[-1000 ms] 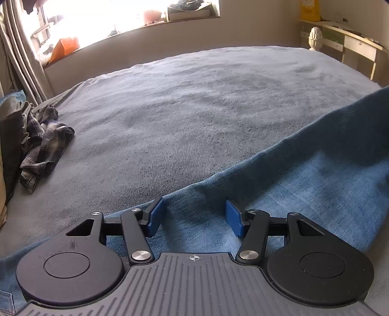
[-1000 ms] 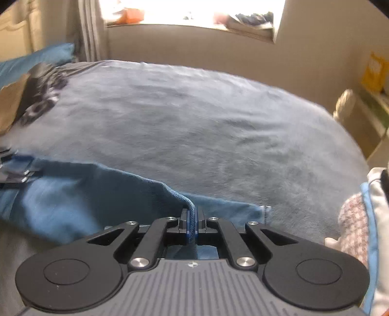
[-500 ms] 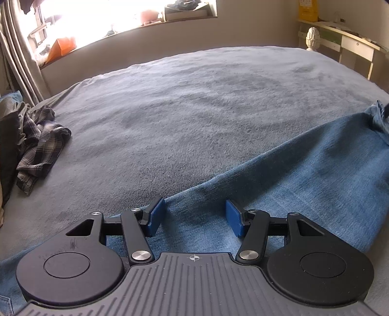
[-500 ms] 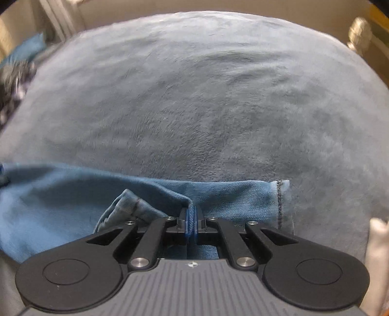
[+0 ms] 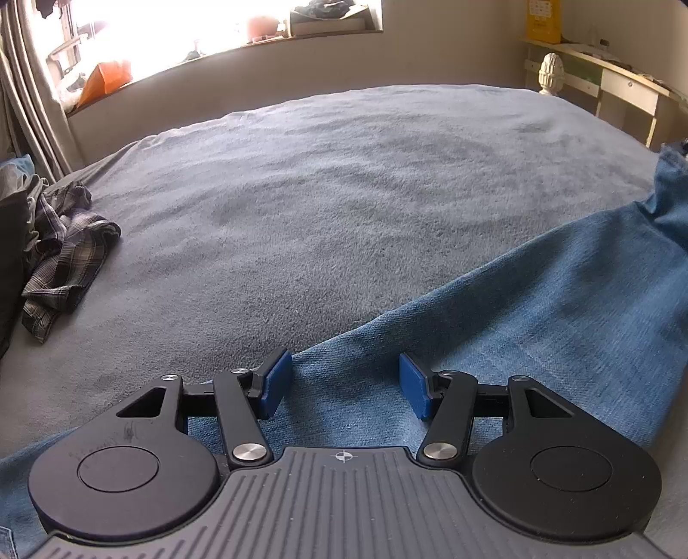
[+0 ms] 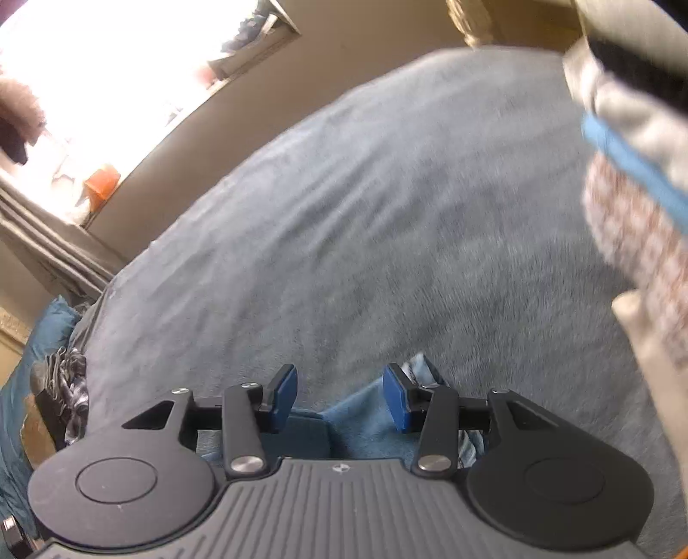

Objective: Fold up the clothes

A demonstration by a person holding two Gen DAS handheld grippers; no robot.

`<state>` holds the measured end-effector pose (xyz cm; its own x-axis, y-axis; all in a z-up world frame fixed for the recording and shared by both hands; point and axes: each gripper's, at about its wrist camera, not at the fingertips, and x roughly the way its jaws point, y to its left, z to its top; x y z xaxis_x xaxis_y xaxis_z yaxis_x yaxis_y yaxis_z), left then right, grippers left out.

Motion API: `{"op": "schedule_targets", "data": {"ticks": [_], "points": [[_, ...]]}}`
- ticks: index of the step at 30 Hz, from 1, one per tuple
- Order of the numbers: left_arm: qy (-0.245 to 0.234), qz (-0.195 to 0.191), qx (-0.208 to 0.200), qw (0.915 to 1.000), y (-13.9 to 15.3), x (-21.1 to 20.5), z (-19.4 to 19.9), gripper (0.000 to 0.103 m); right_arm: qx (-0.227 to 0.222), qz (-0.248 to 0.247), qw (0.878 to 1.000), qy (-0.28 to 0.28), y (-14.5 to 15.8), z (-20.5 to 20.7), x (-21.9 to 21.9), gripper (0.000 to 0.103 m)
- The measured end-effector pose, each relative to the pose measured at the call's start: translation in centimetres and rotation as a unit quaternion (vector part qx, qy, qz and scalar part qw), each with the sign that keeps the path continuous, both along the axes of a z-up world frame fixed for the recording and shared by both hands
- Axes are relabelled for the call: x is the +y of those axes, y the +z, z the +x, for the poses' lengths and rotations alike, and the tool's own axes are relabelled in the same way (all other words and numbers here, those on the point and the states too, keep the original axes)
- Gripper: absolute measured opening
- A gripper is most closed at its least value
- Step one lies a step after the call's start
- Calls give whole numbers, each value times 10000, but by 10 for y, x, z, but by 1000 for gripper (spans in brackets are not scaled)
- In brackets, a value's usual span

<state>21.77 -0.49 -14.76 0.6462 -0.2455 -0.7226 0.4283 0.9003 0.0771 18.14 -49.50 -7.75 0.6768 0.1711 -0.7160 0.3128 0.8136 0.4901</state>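
Observation:
Blue jeans (image 5: 537,309) lie stretched across the near part of the grey bed cover (image 5: 344,193), running from the lower left up to the right edge. My left gripper (image 5: 346,382) hovers open over the denim, its blue pads (image 5: 275,382) apart and not pressing on it. In the blurred, tilted right wrist view, the jeans' end (image 6: 365,413) lies bunched on the bed below my right gripper (image 6: 339,393). That gripper's jaws are opening, with denim beneath the gap and neither pad pressing on it.
A crumpled plaid shirt (image 5: 64,253) and other clothes lie at the bed's left edge. A stack of folded clothes (image 6: 636,223) rises at the right in the right wrist view. A desk (image 5: 623,81) stands beyond the bed, and a window sill (image 5: 301,26) runs along the far wall.
My right gripper carried the jeans' end down toward the bed, rolled, and opened off the denim. The jeans went from lifted to lying flat. My left gripper stayed still and open.

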Motion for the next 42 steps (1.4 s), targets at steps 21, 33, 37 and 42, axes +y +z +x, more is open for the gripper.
{"op": "schedule_targets", "data": {"ticks": [21, 33, 37, 42], "points": [[22, 52, -196, 9998, 11, 1, -6, 56, 9, -1282, 9912, 323, 0, -37, 56, 52], [-2225, 137, -310, 9744, 39, 6, -110, 56, 633, 1380, 9606, 2330, -41, -53, 188, 52], [-2467, 636, -594, 9652, 24, 1, -135, 56, 771, 1476, 9609, 2212, -64, -42, 202, 50], [-2300, 707, -627, 9686, 17, -2, -134, 52, 489, 1657, 9658, 1936, -57, -37, 195, 45]]}}
